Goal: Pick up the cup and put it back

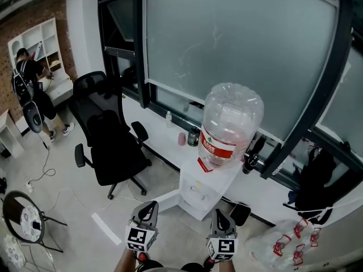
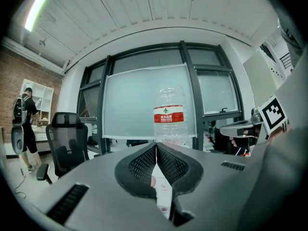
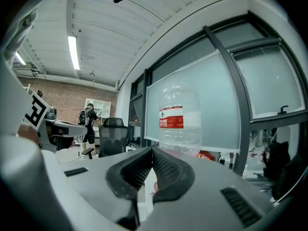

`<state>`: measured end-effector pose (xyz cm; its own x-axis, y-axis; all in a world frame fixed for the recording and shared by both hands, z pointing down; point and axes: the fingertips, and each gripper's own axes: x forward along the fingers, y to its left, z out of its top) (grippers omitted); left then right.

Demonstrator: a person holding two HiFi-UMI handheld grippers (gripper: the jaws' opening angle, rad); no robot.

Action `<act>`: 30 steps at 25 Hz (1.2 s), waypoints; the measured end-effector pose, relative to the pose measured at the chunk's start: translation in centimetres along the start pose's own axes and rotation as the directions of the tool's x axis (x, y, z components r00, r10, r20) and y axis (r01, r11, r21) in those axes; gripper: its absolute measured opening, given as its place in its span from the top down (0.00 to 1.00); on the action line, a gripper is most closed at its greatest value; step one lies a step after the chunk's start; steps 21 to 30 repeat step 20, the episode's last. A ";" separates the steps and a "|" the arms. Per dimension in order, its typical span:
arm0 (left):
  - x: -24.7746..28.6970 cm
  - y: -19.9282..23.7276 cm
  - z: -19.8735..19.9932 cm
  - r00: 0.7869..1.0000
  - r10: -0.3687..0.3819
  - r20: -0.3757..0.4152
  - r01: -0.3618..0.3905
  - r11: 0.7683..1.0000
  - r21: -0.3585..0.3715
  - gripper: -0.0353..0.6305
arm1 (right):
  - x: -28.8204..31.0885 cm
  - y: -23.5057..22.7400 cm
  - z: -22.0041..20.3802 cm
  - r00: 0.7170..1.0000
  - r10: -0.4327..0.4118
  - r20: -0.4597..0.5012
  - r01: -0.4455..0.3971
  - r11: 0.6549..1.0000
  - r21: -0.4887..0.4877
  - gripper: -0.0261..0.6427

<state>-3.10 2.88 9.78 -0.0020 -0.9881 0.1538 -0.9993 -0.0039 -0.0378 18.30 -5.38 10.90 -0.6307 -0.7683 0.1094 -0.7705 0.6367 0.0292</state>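
A small pink cup (image 1: 181, 139) stands on the white window ledge (image 1: 153, 130), just left of the big clear water bottle (image 1: 232, 123) that sits on a white dispenser (image 1: 198, 194). A dark jar (image 1: 194, 136) stands right beside the cup. Both grippers are low in the head view, well short of the dispenser and cup. My left gripper (image 1: 148, 209) and my right gripper (image 1: 222, 217) point toward the dispenser. In the left gripper view the left gripper (image 2: 156, 147) is shut with nothing held, the bottle (image 2: 169, 114) beyond it. The right gripper (image 3: 152, 150) is likewise shut and holds nothing, facing the bottle (image 3: 179, 119).
A black office chair (image 1: 110, 135) stands left of the dispenser. A person (image 1: 28, 81) is at a white shelf far left. A plastic bag (image 1: 283, 245) lies at the lower right, a black bag (image 1: 317, 180) on the right ledge, a round stool (image 1: 22, 217) at lower left.
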 end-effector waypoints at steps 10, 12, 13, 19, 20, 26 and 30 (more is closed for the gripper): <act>-0.2 0.3 0.2 1.000 0.010 0.010 -0.010 1.000 0.000 0.91 | 0.0 0.4 0.1 1.000 0.004 0.002 -0.004 1.000 -0.006 0.93; -0.3 0.4 0.2 1.000 0.011 0.008 -0.011 1.000 -0.004 0.91 | -0.1 0.5 0.1 1.000 0.002 0.002 -0.002 1.000 -0.010 0.93; -0.4 0.3 0.1 1.000 0.011 0.003 -0.011 1.000 -0.004 0.91 | -0.1 0.5 0.1 1.000 0.001 0.001 -0.001 1.000 -0.011 0.93; -0.4 -0.1 0.1 1.000 0.009 0.000 -0.009 1.000 0.024 0.91 | -0.2 0.7 0.1 1.000 0.006 0.000 -0.007 1.000 -0.014 0.93; -0.4 -0.2 0.1 1.000 0.009 -0.002 -0.009 1.000 0.028 0.91 | -0.2 0.7 0.1 1.000 0.008 0.000 -0.008 1.000 -0.014 0.93; -0.4 -0.2 0.1 1.000 0.009 -0.002 -0.009 1.000 0.028 0.91 | -0.2 0.7 0.1 1.000 0.008 0.000 -0.008 1.000 -0.014 0.93; -0.4 -0.2 0.1 1.000 0.009 -0.002 -0.009 1.000 0.028 0.91 | -0.2 0.7 0.1 1.000 0.008 0.000 -0.008 1.000 -0.014 0.93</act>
